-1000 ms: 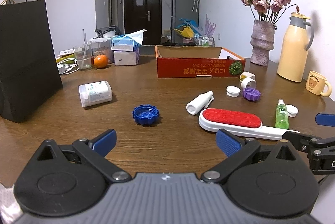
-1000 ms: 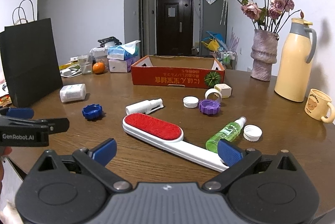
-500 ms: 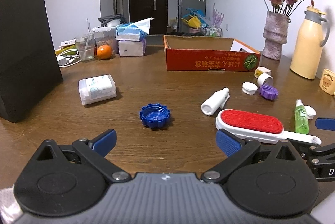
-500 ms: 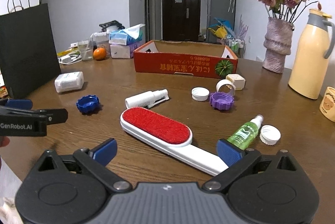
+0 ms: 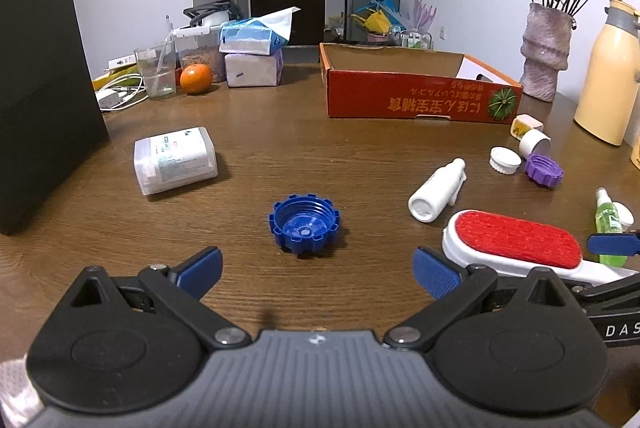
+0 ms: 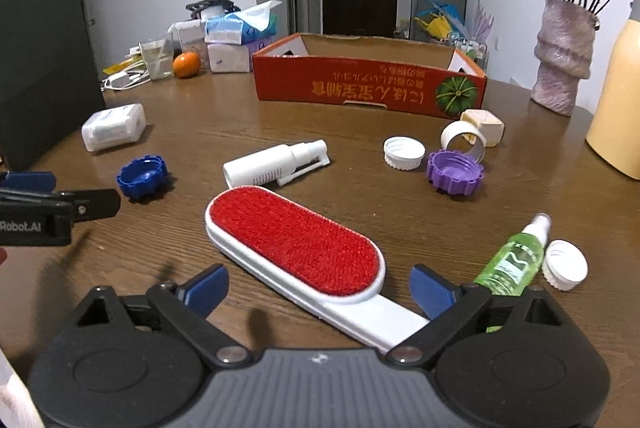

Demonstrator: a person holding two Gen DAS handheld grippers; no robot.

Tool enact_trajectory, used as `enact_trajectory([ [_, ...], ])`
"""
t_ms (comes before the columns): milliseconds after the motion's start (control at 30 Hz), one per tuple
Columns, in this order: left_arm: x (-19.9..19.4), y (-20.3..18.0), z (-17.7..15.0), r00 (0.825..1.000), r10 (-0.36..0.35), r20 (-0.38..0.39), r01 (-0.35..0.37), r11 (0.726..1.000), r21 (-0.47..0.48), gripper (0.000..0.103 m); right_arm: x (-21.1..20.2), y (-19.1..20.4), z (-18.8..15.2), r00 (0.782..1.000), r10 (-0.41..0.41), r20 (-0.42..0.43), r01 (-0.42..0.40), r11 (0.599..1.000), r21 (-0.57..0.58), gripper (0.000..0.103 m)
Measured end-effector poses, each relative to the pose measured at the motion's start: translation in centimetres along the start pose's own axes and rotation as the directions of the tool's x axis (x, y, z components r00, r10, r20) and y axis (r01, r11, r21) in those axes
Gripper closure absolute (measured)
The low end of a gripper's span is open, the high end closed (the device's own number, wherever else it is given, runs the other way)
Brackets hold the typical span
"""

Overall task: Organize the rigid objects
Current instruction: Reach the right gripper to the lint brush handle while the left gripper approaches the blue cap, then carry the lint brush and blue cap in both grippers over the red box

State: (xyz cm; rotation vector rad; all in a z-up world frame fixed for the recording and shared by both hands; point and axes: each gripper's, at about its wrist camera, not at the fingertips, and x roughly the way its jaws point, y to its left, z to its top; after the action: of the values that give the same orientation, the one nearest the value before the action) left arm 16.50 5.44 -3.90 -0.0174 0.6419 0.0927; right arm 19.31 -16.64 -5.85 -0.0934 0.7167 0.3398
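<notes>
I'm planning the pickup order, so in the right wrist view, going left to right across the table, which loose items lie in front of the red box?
White box → blue cap → white spray bottle → white cap → purple cap → green spray bottle

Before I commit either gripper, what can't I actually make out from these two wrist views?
- Orange box floor: both views, near wall hides it.
- Lint brush handle end: right wrist view, right gripper body covers it; its jaws are closing, pads not touching.
- Green spray bottle base: behind the same gripper.
- Yellow thermos: cut by frame edge.
- White pack label: too small.
</notes>
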Motion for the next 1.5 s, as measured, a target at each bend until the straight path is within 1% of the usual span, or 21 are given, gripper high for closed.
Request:
enact_trajectory([
  [133, 0.8, 0.2, 0.3, 1.000, 0.004, -0.010, -0.004, 1.000, -0.002, 0.000, 1.5, -0.3, 0.3, 0.999, 0.023, -0.031, -0.023, 1.000, 0.003, 0.007],
  [200, 1.2, 0.3, 0.4, 1.000, 0.007, -0.013, -0.007, 1.000, -0.004, 0.000, 2.1, -0.4, 0.5, 0.999, 0.033, -0.040, -0.033, 0.999, 0.006, 0.008],
  [300, 1.7, 0.6, 0.5, 1.000, 0.008, -0.020, -0.008, 1.000, -0.009, 0.000, 2.9, -0.6, 0.8, 0.997, 0.054, -0.051, -0.054, 0.999, 0.010, 0.015],
  [367, 2.0, 0.7, 0.5, 1.000, 0.009, -0.026, -0.009, 1.000, -0.012, 0.000, 3.1, -0.4, 0.9, 0.998, 0.052, -0.048, -0.052, 0.999, -0.012, 0.023],
  [400, 2.2, 0.7, 0.6, 1.000, 0.011, -0.030, -0.011, 1.000, -0.012, 0.000, 3.2, -0.3, 1.0, 0.998, 0.050, -0.046, -0.051, 0.998, -0.021, 0.025],
  [433, 2.3, 0.8, 0.6, 0.999, 0.012, -0.032, -0.013, 1.000, -0.012, 0.000, 3.2, -0.3, 1.0, 0.998, 0.054, -0.040, -0.055, 0.998, -0.027, 0.031],
  [467, 2.5, 0.8, 0.7, 0.999, 0.014, -0.034, -0.014, 1.000, -0.012, 0.000, 3.2, -0.3, 1.0, 0.998, 0.057, -0.034, -0.058, 0.998, -0.028, 0.037],
  [567, 3.1, 1.0, 0.9, 0.999, 0.018, -0.039, -0.019, 1.000, -0.011, 0.000, 3.1, -0.7, 1.2, 0.998, 0.066, -0.020, -0.066, 0.998, -0.017, 0.047],
  [900, 5.4, 1.3, 2.0, 0.997, 0.052, -0.054, -0.052, 0.999, -0.005, 0.000, 2.6, -1.7, 1.3, 0.995, 0.088, 0.051, -0.090, 0.995, 0.032, 0.048],
  [1000, 6.1, 1.4, 2.2, 0.996, 0.059, -0.064, -0.060, 0.998, -0.006, 0.006, 2.4, -2.0, 1.4, 0.993, 0.087, 0.075, -0.091, 0.995, 0.045, 0.048],
  [1067, 6.6, 1.3, 2.2, 0.996, 0.061, -0.070, -0.061, 0.998, -0.002, 0.015, 2.3, -2.1, 1.4, 0.993, 0.084, 0.085, -0.088, 0.995, 0.052, 0.048],
  [1200, 7.4, 1.0, 2.4, 0.995, 0.065, -0.078, -0.064, 0.998, 0.010, 0.024, 2.3, -2.3, 1.4, 0.992, 0.078, 0.096, -0.084, 0.995, 0.062, 0.048],
  [1233, 7.5, 0.9, 2.4, 0.995, 0.060, -0.079, -0.059, 0.998, 0.014, 0.029, 2.3, -2.4, 1.5, 0.992, 0.077, 0.098, -0.084, 0.994, 0.063, 0.048],
  [1267, 7.7, 0.8, 2.4, 0.995, 0.052, -0.081, -0.050, 0.999, 0.018, 0.040, 2.2, -2.4, 1.5, 0.992, 0.076, 0.100, -0.083, 0.994, 0.064, 0.048],
  [1300, 7.9, 0.7, 2.5, 0.995, 0.039, -0.087, -0.037, 0.999, 0.021, 0.048, 2.2, -2.4, 1.5, 0.992, 0.075, 0.103, -0.082, 0.994, 0.066, 0.048],
  [1500, 7.6, 0.2, 2.5, 0.997, 0.021, -0.070, -0.018, 0.999, 0.046, 0.048, 2.0, -2.6, 1.6, 0.991, 0.062, 0.117, -0.071, 0.995, 0.074, 0.048],
])
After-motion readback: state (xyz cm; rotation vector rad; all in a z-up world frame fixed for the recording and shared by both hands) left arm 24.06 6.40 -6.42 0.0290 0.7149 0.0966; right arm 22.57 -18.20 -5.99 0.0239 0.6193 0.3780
